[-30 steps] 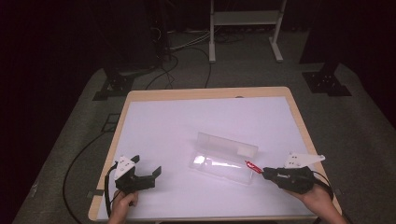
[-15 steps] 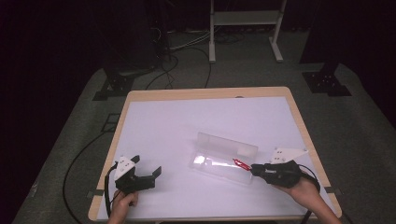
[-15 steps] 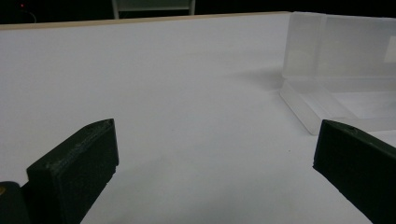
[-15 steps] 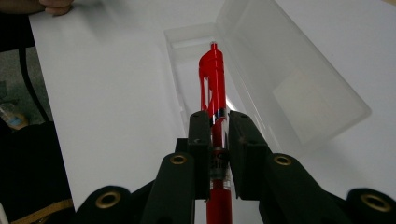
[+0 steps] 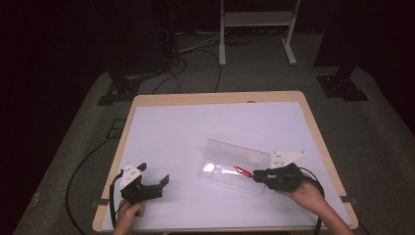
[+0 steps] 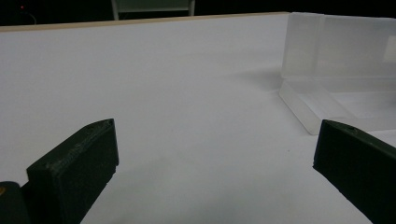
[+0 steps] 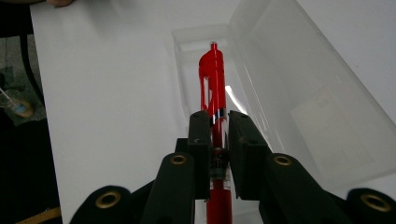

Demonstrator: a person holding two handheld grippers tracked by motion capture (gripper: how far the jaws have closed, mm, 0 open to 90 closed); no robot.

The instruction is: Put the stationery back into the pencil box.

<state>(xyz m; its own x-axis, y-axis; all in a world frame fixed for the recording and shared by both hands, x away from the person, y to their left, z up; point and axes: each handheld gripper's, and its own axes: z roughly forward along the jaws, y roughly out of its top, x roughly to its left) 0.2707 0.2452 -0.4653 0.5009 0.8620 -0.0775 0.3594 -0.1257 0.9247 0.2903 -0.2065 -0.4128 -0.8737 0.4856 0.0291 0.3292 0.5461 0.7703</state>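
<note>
Bright tabletop, dark room around it
Overhead light is washing out the white tabletop (image 5: 195, 132) while the floor is sitting in gloom; glare is glinting off the clear case (image 5: 235, 164), and the nearest tongs are blurring softly

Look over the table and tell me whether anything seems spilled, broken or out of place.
Nothing stands out. The clear case lies open on the table, lid raised, with no damage showing. The right gripper holds a red pen over the case's tray. The left gripper rests open, apart from the case. Nothing looks spilled.
</note>
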